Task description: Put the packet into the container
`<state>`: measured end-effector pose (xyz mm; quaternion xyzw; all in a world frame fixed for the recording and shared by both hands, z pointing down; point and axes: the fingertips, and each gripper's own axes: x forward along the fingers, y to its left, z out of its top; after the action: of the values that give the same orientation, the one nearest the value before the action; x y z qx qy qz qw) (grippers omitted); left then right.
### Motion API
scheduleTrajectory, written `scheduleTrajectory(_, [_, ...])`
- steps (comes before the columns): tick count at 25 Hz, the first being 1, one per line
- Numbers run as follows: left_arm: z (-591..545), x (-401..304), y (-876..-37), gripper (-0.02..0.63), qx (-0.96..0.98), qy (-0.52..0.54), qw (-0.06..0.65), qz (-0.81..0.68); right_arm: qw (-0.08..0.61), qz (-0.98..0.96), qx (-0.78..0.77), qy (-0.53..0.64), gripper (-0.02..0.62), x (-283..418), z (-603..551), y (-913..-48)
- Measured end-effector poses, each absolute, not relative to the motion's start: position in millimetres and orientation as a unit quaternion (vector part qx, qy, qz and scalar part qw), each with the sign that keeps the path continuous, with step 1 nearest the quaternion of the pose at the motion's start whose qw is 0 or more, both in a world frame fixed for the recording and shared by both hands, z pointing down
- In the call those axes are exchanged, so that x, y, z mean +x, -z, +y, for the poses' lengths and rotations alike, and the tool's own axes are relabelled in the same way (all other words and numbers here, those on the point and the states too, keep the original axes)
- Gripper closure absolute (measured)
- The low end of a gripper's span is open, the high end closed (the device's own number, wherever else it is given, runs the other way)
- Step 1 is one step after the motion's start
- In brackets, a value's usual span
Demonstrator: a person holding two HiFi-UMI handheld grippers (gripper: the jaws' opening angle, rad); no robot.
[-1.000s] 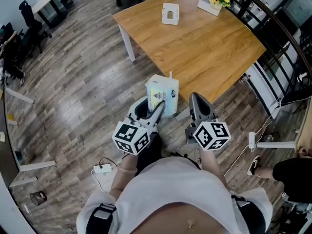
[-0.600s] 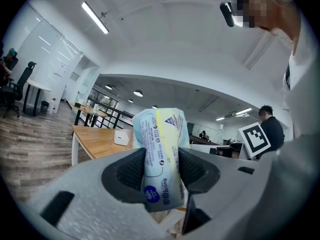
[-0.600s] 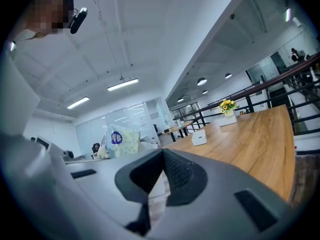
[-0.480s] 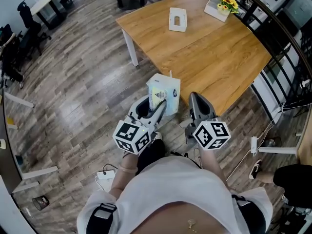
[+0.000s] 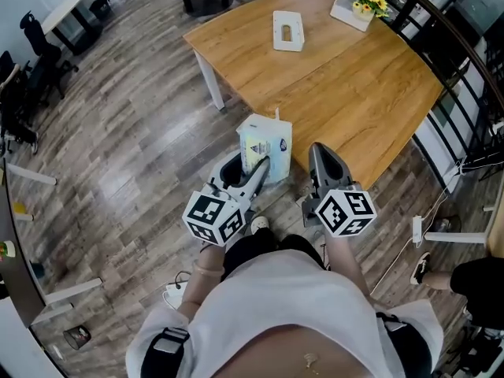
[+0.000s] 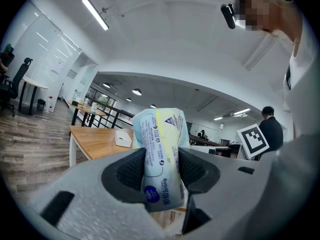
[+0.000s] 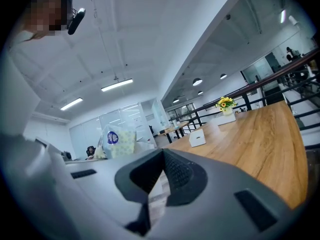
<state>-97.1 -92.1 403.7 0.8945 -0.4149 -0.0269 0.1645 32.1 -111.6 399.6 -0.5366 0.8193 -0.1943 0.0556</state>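
A pale blue and yellow packet (image 5: 265,148) stands upright between the jaws of my left gripper (image 5: 256,172), which is shut on its lower half. In the left gripper view the dark pads press both sides of the packet (image 6: 160,149). My right gripper (image 5: 319,157) is level beside it, shut with nothing held; its pads meet in the right gripper view. A white open-topped container (image 5: 288,31) sits on the far part of the wooden table (image 5: 346,93), well beyond both grippers. It also shows as the container (image 6: 122,138) and the container (image 7: 197,138) in the gripper views.
A white box of yellow flowers (image 5: 356,8) stands at the table's far corner, next to a black railing (image 5: 465,69). Wooden floor lies to the left, with office chairs (image 5: 35,34) at the far left. A person's shoe and leg (image 5: 465,278) show at the right.
The table has drawn slightly nearer to both grippers and sits lower in the head view. The packet stays gripped in the left gripper, and the right gripper keeps its pose.
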Motion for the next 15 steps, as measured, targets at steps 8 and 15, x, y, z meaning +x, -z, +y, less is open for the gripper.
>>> scheduleTrajectory(8, [-101, -107, -410, 0.417, 0.894, 0.02, 0.167, -0.415, 0.064, 0.82, -0.531, 0.206, 0.583, 19, -128, -401])
scheduleTrajectory(15, [-112, -121, -399, 0.417, 0.888, 0.031, 0.158, -0.431, 0.066, 0.82, -0.526, 0.216, 0.583, 16, -139, -400])
